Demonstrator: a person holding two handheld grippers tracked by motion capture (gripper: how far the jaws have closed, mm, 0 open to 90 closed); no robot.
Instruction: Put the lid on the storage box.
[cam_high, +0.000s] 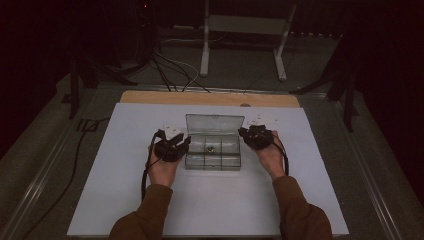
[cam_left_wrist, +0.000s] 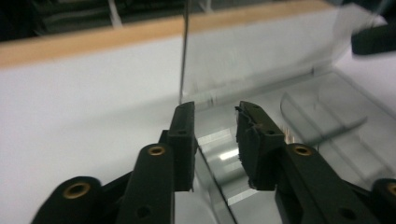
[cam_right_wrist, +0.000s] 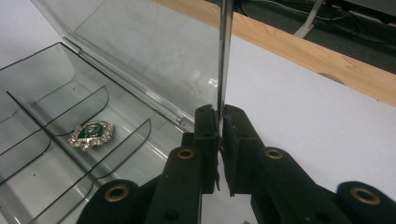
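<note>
Your right claw (cam_right_wrist: 219, 122) is clamped on the side edge of the clear box (cam_high: 213, 155), its lid (cam_high: 214, 123) standing upright beyond your tips. Your left claw (cam_left_wrist: 215, 121) is partly open astride the opposite wall, pads not touching it. If you twist or lift the right claw, the thin plastic could flex or the box could tip, sliding the green brooch (cam_right_wrist: 92, 134), left of that claw, out of its compartment. The box sits on a white sheet (cam_high: 130, 200) over a wooden table (cam_high: 150, 97); the room beyond is dark, with cables (cam_high: 170, 70) on the floor.

Dim, dark-edged high view; brighter gripper views, glare on clear plastic, slight blur.
</note>
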